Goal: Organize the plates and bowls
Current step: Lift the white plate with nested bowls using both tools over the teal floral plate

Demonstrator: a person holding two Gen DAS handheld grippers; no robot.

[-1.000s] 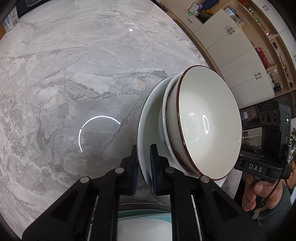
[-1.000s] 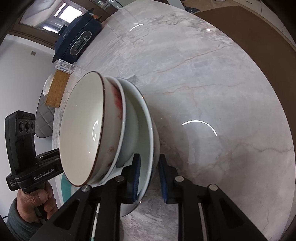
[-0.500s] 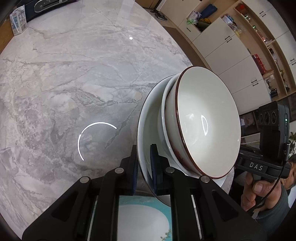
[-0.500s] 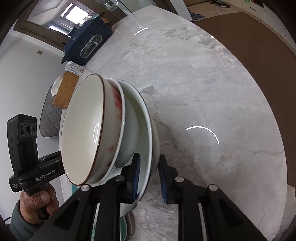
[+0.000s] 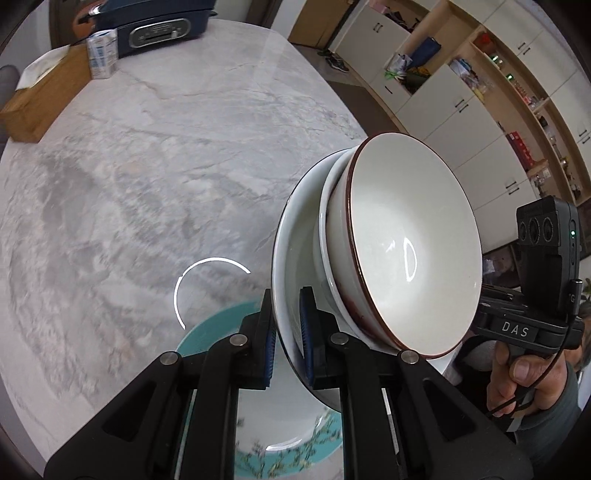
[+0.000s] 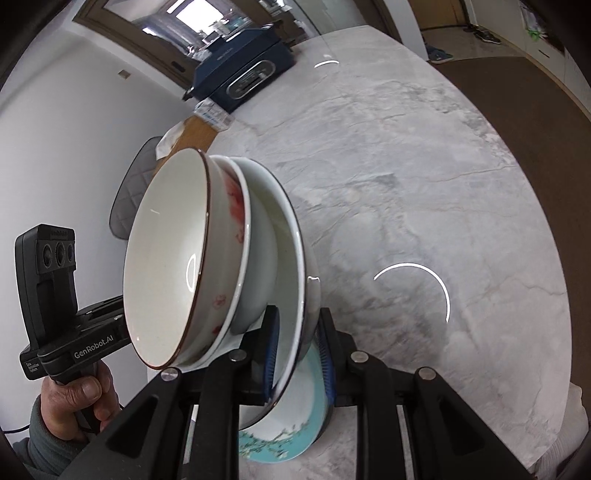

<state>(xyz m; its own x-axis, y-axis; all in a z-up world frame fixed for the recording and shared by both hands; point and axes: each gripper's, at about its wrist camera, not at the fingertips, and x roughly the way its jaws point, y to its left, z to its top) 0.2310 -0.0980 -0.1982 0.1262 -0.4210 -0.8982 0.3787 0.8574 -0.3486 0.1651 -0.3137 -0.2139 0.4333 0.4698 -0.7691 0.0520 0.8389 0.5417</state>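
A stack of dishes hangs in the air between both grippers: a wide white plate (image 5: 288,258) with a dark rim, a white bowl on it, and a brown-rimmed bowl (image 5: 413,243) on top. My left gripper (image 5: 287,334) is shut on the plate's rim. My right gripper (image 6: 297,354) is shut on the opposite rim of the plate (image 6: 295,258); the brown-rimmed bowl (image 6: 166,258) shows red marks outside. A teal plate (image 5: 218,325) with a floral pattern lies on the table under the stack, also in the right wrist view (image 6: 295,435).
The grey marble table (image 5: 147,166) stretches ahead. At its far end stand a dark blue appliance (image 5: 159,22), a small carton (image 5: 101,53) and a wooden tissue box (image 5: 40,99). White cabinets and shelves (image 5: 461,92) line the right wall.
Both grippers have lifted the stack and drawn it back toward me; the teal plate has come into view beneath it, and the table's far end now shows.
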